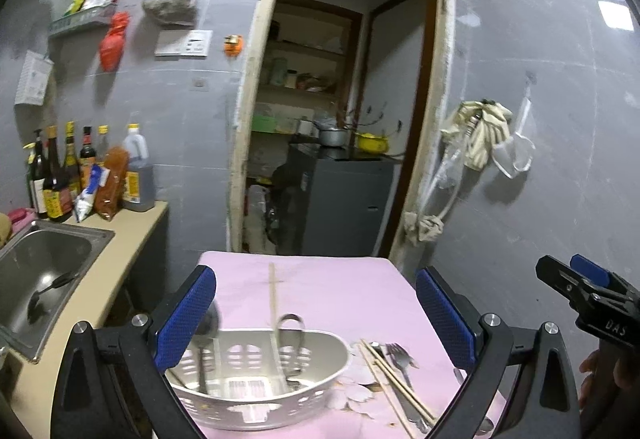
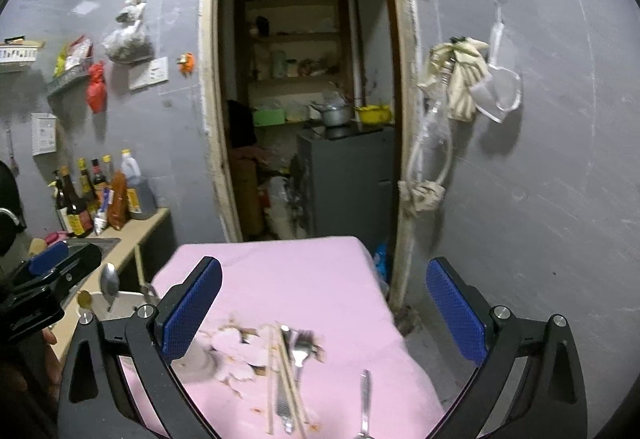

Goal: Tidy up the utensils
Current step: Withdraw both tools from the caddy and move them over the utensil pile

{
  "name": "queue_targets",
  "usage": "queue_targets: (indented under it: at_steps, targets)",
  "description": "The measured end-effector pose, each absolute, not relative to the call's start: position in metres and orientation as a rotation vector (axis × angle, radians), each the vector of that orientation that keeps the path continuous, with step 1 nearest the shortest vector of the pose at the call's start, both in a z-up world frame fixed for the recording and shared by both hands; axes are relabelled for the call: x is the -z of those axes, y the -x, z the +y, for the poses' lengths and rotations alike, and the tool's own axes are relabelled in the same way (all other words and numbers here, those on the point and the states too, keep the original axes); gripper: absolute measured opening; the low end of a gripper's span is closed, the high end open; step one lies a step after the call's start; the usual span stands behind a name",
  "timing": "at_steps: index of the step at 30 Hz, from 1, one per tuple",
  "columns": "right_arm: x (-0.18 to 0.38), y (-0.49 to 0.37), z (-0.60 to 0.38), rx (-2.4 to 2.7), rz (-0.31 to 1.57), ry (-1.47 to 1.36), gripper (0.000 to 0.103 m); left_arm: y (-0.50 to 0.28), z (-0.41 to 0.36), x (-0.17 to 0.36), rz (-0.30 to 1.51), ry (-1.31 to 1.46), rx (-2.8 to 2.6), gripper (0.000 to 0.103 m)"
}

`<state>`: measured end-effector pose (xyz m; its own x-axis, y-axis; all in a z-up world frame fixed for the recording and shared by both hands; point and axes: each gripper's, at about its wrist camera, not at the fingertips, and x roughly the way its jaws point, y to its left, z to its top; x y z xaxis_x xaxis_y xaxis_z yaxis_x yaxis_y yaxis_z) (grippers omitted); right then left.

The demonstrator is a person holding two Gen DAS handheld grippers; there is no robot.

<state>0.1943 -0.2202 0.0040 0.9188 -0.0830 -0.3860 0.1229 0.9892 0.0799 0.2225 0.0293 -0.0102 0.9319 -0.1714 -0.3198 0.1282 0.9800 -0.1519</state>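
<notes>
A white slotted basket (image 1: 256, 395) stands on the pink table (image 1: 320, 279), holding a spoon (image 1: 206, 331), a chopstick (image 1: 276, 319) and a looped metal tool (image 1: 292, 339). My left gripper (image 1: 316, 315) is open and empty, just above the basket. To the basket's right lie chopsticks (image 1: 396, 383) and a fork (image 1: 400, 359). In the right wrist view, my right gripper (image 2: 324, 303) is open and empty above the chopsticks (image 2: 288, 371), the fork (image 2: 300, 351) and a separate metal handle (image 2: 364, 399). The basket (image 2: 120, 307) shows at the left.
A counter (image 1: 120, 239) with a steel sink (image 1: 40, 271) and several sauce bottles (image 1: 72, 175) runs along the left. An open doorway (image 1: 332, 119) lies behind the table. Rags and a plastic scoop (image 1: 516, 155) hang on the right wall.
</notes>
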Motion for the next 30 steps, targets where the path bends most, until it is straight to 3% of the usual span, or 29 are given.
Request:
queue_targets:
  at_steps: [16,26,29,30]
  targets:
    - [0.056,-0.212,-0.313,0.178,0.571,-0.149,0.100,-0.233,-0.062,0.042,0.429,0.025,0.215,0.101]
    - [0.120,-0.232,-0.332,0.051,0.695,-0.178,0.100,-0.249,-0.093,0.091,0.559,0.006,0.159,0.101]
    - [0.140,-0.236,-0.332,-0.006,0.725,-0.176,0.088,-0.256,-0.099,0.112,0.615,0.014,0.163,0.101]
    - [0.146,-0.238,-0.333,-0.020,0.737,-0.173,0.078,-0.257,-0.100,0.116,0.624,0.015,0.166,0.101]
